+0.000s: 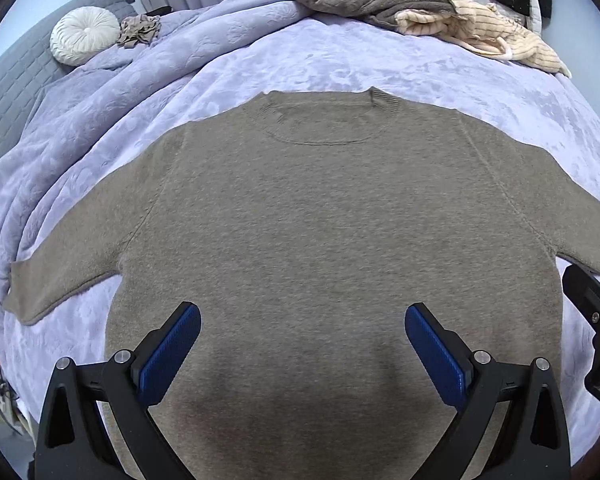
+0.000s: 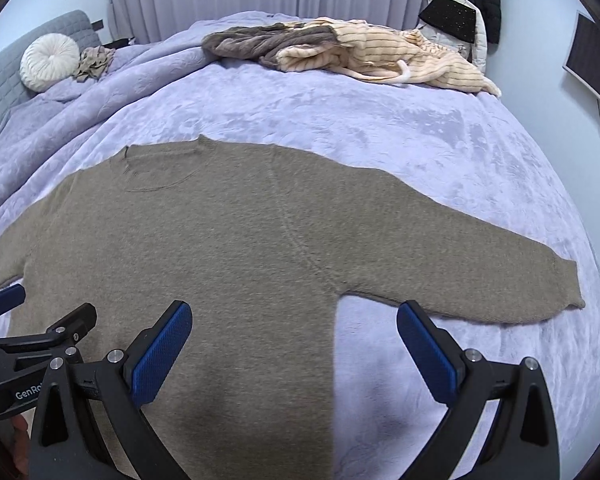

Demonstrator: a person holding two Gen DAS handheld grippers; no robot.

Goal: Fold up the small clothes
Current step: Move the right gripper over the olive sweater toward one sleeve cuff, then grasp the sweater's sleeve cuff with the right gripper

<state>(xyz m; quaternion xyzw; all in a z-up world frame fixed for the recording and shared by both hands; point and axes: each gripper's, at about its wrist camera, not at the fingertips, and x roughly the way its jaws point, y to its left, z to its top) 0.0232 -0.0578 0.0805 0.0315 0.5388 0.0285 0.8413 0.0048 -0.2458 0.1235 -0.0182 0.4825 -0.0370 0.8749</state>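
A taupe knit sweater (image 1: pixel 320 220) lies flat on the lavender bedspread (image 1: pixel 340 60), neck away from me and both sleeves spread out. It also shows in the right wrist view (image 2: pixel 220 240), with its right sleeve (image 2: pixel 480 264) stretched to the right. My left gripper (image 1: pixel 302 316) is open and empty above the sweater's lower body. My right gripper (image 2: pixel 294 312) is open and empty above the sweater's right side edge, under the armpit. The right gripper's body (image 1: pixel 596 328) shows at the right edge of the left wrist view. The left gripper (image 2: pixel 4 300) shows at the left edge of the right wrist view.
A pile of brown and cream striped clothes (image 1: pixel 420 16) lies at the far side of the bed, also in the right wrist view (image 2: pixel 340 52). A round white cushion (image 1: pixel 85 34) and a small crumpled beige garment (image 1: pixel 138 30) lie at the far left by a grey headboard (image 1: pixel 12 80). Curtains hang behind.
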